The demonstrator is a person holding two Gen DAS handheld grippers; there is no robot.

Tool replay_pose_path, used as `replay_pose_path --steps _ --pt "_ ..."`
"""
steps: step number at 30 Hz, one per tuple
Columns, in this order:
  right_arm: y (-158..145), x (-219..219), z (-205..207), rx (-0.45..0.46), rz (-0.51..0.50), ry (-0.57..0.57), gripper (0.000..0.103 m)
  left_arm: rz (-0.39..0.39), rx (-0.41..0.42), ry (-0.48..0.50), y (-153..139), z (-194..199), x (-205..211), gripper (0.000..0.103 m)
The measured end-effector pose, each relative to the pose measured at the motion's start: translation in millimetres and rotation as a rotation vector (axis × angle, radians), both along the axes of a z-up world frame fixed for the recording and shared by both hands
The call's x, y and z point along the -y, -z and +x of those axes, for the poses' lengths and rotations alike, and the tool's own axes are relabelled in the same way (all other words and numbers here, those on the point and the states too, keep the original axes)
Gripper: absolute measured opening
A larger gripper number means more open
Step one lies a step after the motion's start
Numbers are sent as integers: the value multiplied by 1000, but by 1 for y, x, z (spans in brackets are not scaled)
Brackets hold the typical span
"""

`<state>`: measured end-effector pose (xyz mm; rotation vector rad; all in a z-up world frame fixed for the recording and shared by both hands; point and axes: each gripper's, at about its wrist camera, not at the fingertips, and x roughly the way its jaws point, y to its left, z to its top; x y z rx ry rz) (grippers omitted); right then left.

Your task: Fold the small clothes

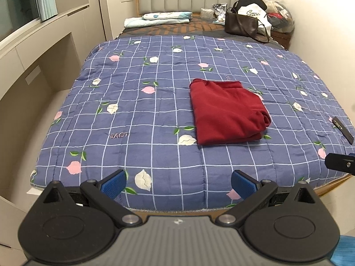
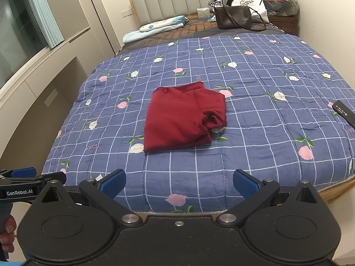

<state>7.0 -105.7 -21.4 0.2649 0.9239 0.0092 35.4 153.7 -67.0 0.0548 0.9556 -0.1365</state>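
Dark red soft-knit garment point(image 1: 228, 110) lies folded into a rough rectangle on the blue quilted bedspread with white grid lines and pink/white flowers point(image 1: 137, 110), roughly mid-bed, slightly toward the foot end. Top layer is flat and smooth; near edge is straight with stacked layers visible. Right side is messier: a rolled, bunched cuff or sleeve end sticks out at the right-hand corner point(image 2: 214, 119), and a seam line runs across the far portion. Far edge shows a hem or neckline, slightly wavy. Left gripper with black linkage arms and blue ribbed pads point(image 1: 178, 182) has jaws spread wide, nothing between them, hovering over the foot edge of the bed, well apart from the garment. Right gripper of the same build point(image 2: 179, 182) is likewise wide open and empty, same stand-off. Black slim remote-like bar point(image 2: 345, 110) lies near the right edge of the quilt. Dark brown leather shoulder bag point(image 1: 241, 25) sits by the headboard.
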Motion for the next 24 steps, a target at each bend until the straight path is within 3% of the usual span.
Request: replay_pose_path --steps 24 --pt "1 1 2 -6 0 2 102 -3 0 11 -2 9 4 103"
